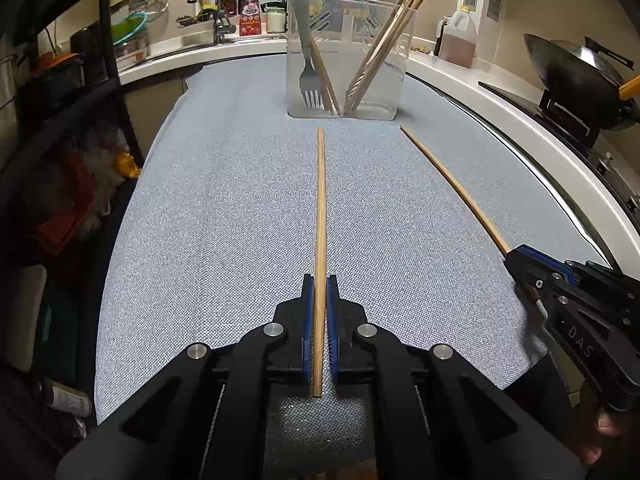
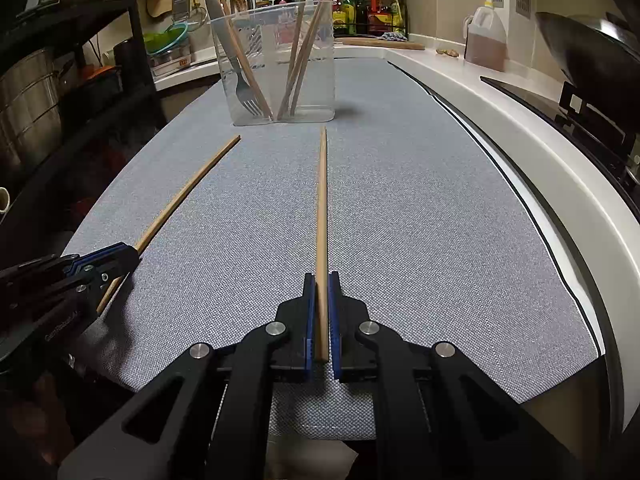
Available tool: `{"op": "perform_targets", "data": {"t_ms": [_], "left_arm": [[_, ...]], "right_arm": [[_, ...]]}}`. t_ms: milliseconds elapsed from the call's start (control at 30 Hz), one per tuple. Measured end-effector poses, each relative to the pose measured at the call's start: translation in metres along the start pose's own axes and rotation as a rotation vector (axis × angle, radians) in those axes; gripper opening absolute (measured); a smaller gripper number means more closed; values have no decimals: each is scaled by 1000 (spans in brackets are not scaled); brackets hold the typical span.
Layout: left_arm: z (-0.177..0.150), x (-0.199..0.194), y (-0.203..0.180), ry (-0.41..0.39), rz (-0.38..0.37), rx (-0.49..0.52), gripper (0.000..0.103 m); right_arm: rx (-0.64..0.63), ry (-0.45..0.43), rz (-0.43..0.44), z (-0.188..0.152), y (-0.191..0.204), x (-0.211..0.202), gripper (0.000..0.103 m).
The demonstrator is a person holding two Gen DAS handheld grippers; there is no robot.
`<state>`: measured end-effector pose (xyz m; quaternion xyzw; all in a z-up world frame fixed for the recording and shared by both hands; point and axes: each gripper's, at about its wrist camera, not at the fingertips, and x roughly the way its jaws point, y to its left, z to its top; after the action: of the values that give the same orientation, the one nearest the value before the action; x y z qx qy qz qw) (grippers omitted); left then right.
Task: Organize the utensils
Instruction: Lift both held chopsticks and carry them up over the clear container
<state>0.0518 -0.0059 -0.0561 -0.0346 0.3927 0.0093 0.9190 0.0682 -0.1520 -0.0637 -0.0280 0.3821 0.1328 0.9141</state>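
Two wooden chopsticks lie lengthwise on the grey cloth, both pointing at a clear plastic holder (image 1: 344, 60) (image 2: 280, 68). My left gripper (image 1: 320, 284) is shut on the near end of the left chopstick (image 1: 320, 200) (image 2: 188, 192). My right gripper (image 2: 321, 280) is shut on the near end of the right chopstick (image 2: 321, 200) (image 1: 452, 188). Each gripper also shows in the other's view: the right gripper (image 1: 510, 254) at the right edge, the left gripper (image 2: 134, 250) at the left edge. The holder contains a fork (image 1: 310, 80) (image 2: 244, 92) and several chopsticks.
A grey cloth (image 1: 224, 208) (image 2: 420, 220) covers the table. A white counter (image 1: 520, 120) curves along the right, with a wok (image 1: 576, 68) on a stove and an oil jug (image 1: 460, 38). A sink and faucet (image 1: 212, 4) sit behind; a dark rack (image 1: 60, 120) stands left.
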Motion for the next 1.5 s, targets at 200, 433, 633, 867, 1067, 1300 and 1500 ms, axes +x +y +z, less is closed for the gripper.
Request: {"op": "perform_targets", "data": {"t_ms": [200, 433, 633, 867, 1067, 1300, 1500], "left_arm": [[0, 1, 0, -4, 3, 8, 6], [0, -1, 1, -4, 2, 3, 6], [4, -16, 1, -51, 8, 15, 6], [10, -48, 6, -133, -26, -1, 6], [15, -70, 12, -193, -51, -27, 6], [28, -88, 16, -244, -53, -24, 6], [54, -102, 20, -277, -65, -21, 6]], "right_arm": [[-11, 0, -6, 1, 1, 1, 7], [-9, -2, -4, 3, 1, -6, 6], [-22, -49, -20, 9, 2, -28, 6], [-27, -94, -18, 16, 1, -56, 6], [-31, -142, -3, 26, 2, -80, 6], [-38, -199, 18, 42, 3, -103, 6], [-48, -239, 46, 66, 4, -117, 6]]}}
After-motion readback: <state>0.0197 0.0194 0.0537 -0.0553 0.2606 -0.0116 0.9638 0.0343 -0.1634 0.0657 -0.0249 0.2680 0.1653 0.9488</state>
